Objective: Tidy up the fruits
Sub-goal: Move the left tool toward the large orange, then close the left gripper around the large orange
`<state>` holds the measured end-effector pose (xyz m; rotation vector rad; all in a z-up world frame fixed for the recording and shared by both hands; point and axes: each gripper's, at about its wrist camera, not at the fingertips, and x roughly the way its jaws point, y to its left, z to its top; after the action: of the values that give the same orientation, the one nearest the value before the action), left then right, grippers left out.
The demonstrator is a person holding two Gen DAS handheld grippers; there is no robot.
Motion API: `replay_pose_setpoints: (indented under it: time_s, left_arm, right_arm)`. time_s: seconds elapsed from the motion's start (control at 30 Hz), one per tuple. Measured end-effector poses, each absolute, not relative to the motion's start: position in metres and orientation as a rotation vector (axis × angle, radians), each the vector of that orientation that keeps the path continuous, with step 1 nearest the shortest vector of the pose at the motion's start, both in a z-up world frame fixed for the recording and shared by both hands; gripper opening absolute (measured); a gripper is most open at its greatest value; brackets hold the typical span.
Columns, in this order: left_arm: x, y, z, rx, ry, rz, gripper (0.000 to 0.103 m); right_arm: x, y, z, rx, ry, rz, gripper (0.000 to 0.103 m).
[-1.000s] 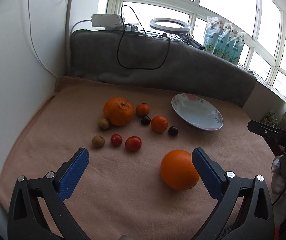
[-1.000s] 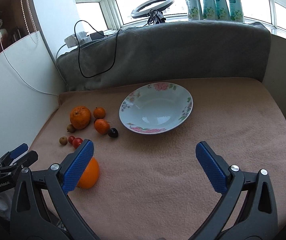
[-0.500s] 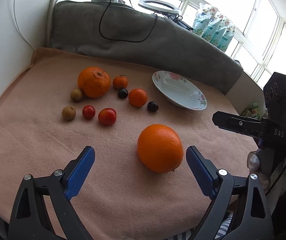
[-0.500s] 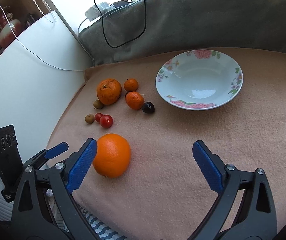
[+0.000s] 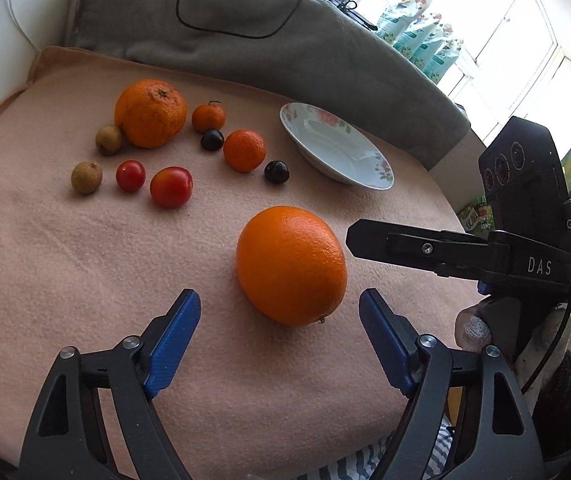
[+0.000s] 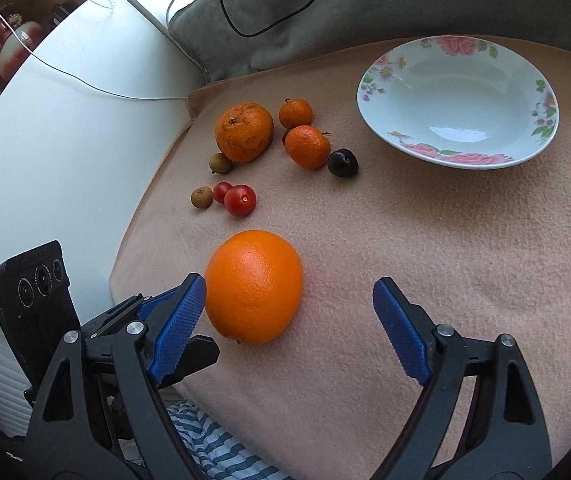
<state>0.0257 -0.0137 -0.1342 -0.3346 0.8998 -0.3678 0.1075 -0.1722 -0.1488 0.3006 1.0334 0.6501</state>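
Presently, one container is on the desk: a white floral-rimmed bowl (image 6: 457,104) toward the far right part of the peach blanket (image 6: 405,260) that covers the desk. Its basin holds nothing. All fruit lies on the blanket outside it.

A large smooth orange (image 6: 254,286) sits alone near the front edge, left of centre. Beyond it, toward the far left corner, lies the loose group: a rough-skinned orange (image 6: 244,132), two small mandarins (image 6: 306,147), two dark cherries (image 6: 342,163) (one mostly hidden in the right wrist view), two red tomatoes (image 6: 240,200) and two brown longans (image 6: 202,197). The nearer cherry lies between the mandarins and the bowl, clear of the rim.

The left claw (image 5: 279,344) has just been closing, yet its blue pads (image 5: 173,342) stand apart; the smooth orange lies just ahead of the gap, nearer the right pad, untouched.

The right claw (image 6: 289,322) has likewise just been closing and is still apart. Its left pad appears just beside the orange's left flank; contact cannot be confirmed. Its right pad stands well clear.

A gloved hand (image 5: 475,326) grips the right tool.
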Motion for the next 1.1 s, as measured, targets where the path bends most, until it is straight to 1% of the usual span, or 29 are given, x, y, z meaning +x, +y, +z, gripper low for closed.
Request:
replay_pose_setpoints:
  time_s: [0.07, 0.1, 0.3, 0.4, 0.5, 0.57, 0.63, 0.7, 1.1]
  left_arm:
    - [0.027, -0.014, -0.138, -0.342, 0.909, -0.374, 0.08]
    - [0.027, -0.014, -0.139, -0.347, 0.912, -0.38, 0.076]
    - [0.03, -0.016, -0.142, -0.346, 0.918, -0.4, 0.075]
    - [0.034, -0.018, -0.144, -0.349, 0.924, -0.404, 0.069]
    - [0.037, -0.019, -0.144, -0.346, 0.924, -0.412, 0.065]
    - [0.038, -0.02, -0.144, -0.34, 0.923, -0.417, 0.065]
    - [0.039, -0.02, -0.144, -0.336, 0.926, -0.421, 0.06]
    - [0.038, -0.02, -0.144, -0.331, 0.925, -0.421, 0.06]
    - [0.04, -0.024, -0.141, -0.291, 0.917, -0.413, 0.06]
  right_arm:
    - [0.11, -0.169, -0.151, 0.308, 1.05, 0.662, 0.084]
    - [0.111, -0.167, -0.152, 0.311, 1.056, 0.666, 0.084]
    - [0.116, -0.156, -0.16, 0.308, 1.09, 0.699, 0.08]
    - [0.117, -0.148, -0.163, 0.305, 1.102, 0.716, 0.078]
    - [0.116, -0.145, -0.163, 0.299, 1.105, 0.721, 0.077]
    - [0.116, -0.143, -0.163, 0.298, 1.11, 0.728, 0.073]
    - [0.116, -0.141, -0.163, 0.299, 1.117, 0.74, 0.07]
    - [0.115, -0.139, -0.164, 0.301, 1.121, 0.751, 0.068]
    - [0.115, -0.143, -0.161, 0.308, 1.11, 0.751, 0.067]
